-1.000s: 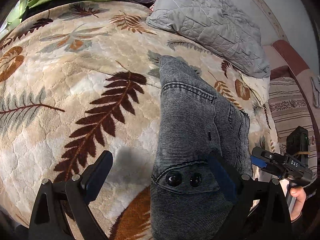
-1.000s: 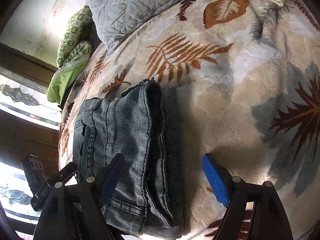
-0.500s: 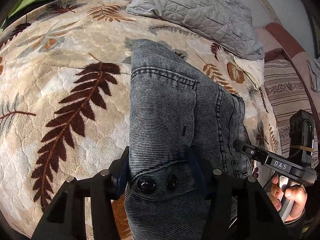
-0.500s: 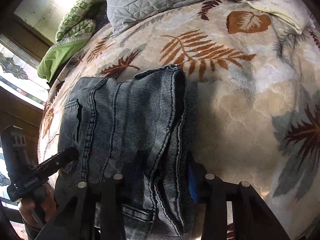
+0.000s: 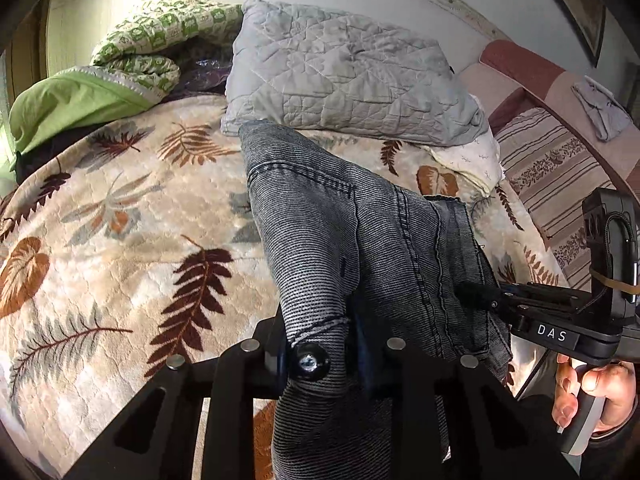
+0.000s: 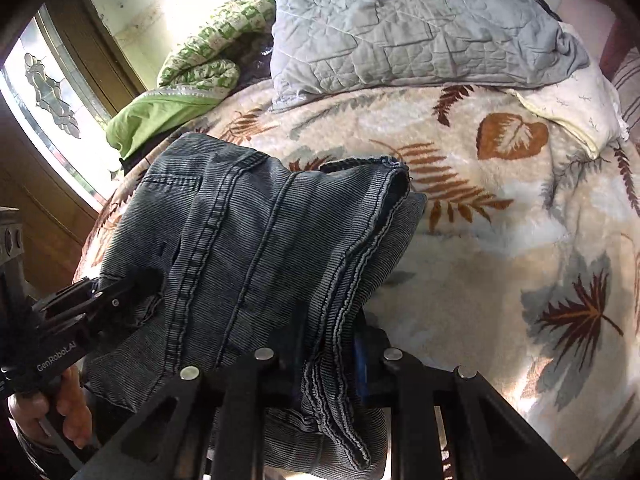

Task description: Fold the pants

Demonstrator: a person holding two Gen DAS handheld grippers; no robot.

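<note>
Left gripper point(image 5: 320, 344): its jaws are closing on the waistband corner of the grey corduroy pants point(image 5: 360, 248), with the fabric pinched between them just beside a dark button point(image 5: 309, 361). The cloth is bunching up and over the jaws and spilling down toward the camera.

Right gripper point(image 6: 332, 356): its jaws are closing on the stacked edges of the same pants point(image 6: 272, 248), with several ribbed layers and their stitched hems sandwiched between them. A blue pad point(image 6: 360, 354) is showing on the right side of the pinched stack.

In the left wrist view, the right gripper point(image 5: 480, 296) is reaching in from the right edge, its tip buried in the far side of the pants, and a hand point(image 5: 592, 400) is wrapping its handle. In the right wrist view, the left gripper point(image 6: 132, 284) is entering from the left, likewise biting the fabric, with a hand point(image 6: 60, 412) on its grip.

The pants are hanging folded between the two grippers, sagging toward the bed's leaf-patterned blanket point(image 5: 120, 240). A grey quilted pillow point(image 5: 348, 76) is lying beyond the pants at the head of the bed, with a green patterned quilt point(image 5: 132, 60) bundled to its left. A window point(image 6: 52, 92) is glowing at the left of the right wrist view.
</note>
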